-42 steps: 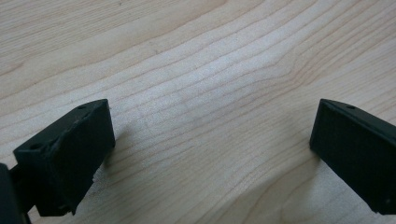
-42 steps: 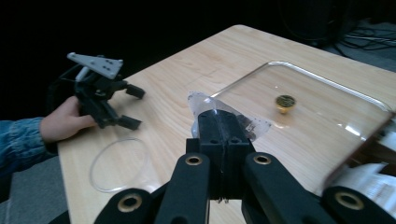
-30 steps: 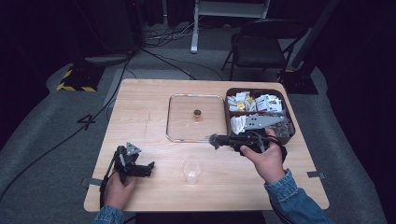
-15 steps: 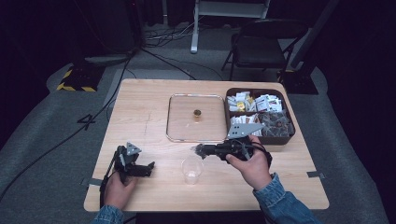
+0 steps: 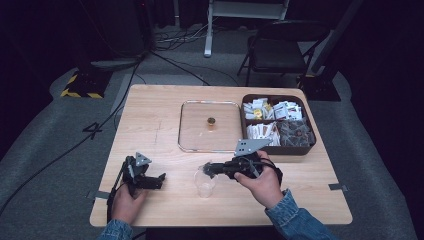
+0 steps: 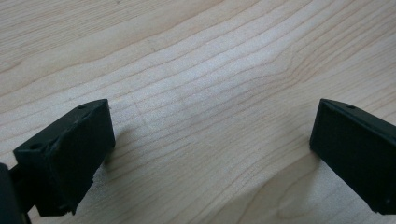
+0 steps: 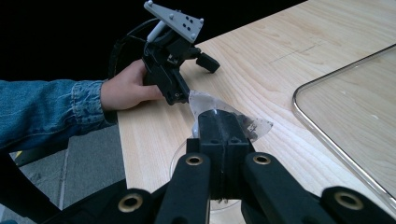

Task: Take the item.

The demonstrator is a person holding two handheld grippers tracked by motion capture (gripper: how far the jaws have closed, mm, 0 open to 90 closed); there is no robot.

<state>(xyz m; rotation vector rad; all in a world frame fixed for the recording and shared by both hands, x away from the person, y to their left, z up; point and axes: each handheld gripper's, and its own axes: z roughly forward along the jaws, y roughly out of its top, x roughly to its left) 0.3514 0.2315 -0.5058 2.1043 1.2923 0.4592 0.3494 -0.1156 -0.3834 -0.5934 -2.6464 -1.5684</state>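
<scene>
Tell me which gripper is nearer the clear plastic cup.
Right. The right gripper is directly over the clear plastic cup; the left gripper rests on the table, apart, toward the person's left.

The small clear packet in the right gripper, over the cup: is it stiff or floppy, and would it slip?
The clear packet looks thin and probably floppy: its corners stick out past the shut right gripper. It seems very light. Its glossy film might slip, so it could drop toward the clear cup.

The desk [image 5: 150,125] is lit from overhead while the surroundings sink into near-black; the high view is soft and grainy, both close views sharper.
</scene>
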